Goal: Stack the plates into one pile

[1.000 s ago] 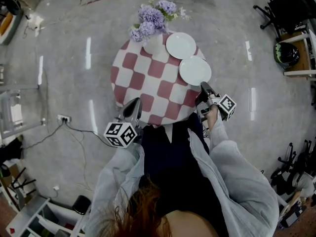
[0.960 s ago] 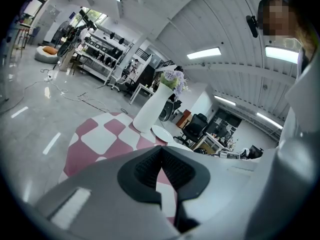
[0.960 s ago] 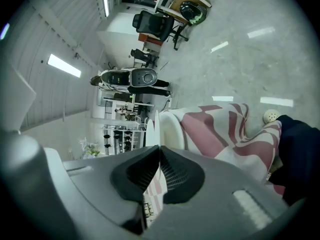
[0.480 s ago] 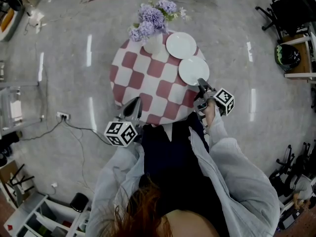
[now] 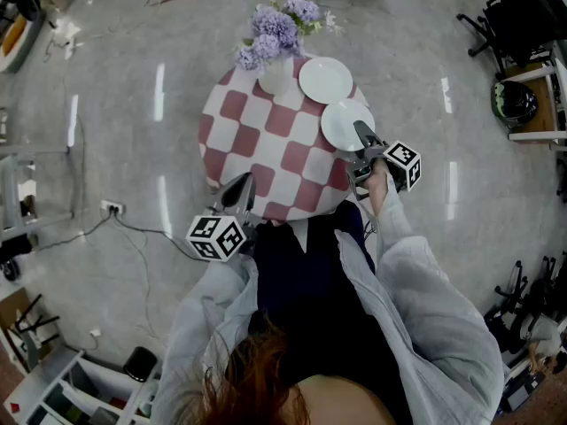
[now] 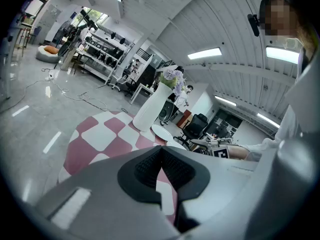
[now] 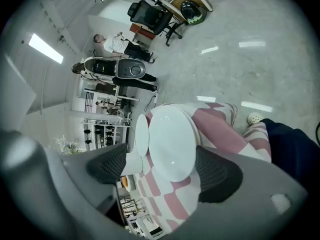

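Note:
Two white plates lie apart on a round table with a red-and-white check cloth (image 5: 257, 140). The near plate (image 5: 344, 122) (image 7: 172, 144) sits at the table's right edge, and the far plate (image 5: 325, 80) (image 7: 142, 134) lies behind it. My right gripper (image 5: 361, 133) (image 7: 162, 170) reaches over the near plate's front rim. Its jaws are opening, and the plate shows between them with the pads off it. My left gripper (image 5: 241, 189) (image 6: 161, 170) hangs at the table's near left edge, shut and empty.
A white vase of purple flowers (image 5: 275, 73) (image 6: 150, 109) stands at the table's far side, next to the far plate. On the floor to the left lies a cable with a socket (image 5: 111, 211). Office chairs (image 5: 514, 16) and shelves stand at the right.
My right gripper has moved forward from the table's edge onto the near plate's rim, and its jaws have gone from shut to wide apart. The left gripper has stayed put.

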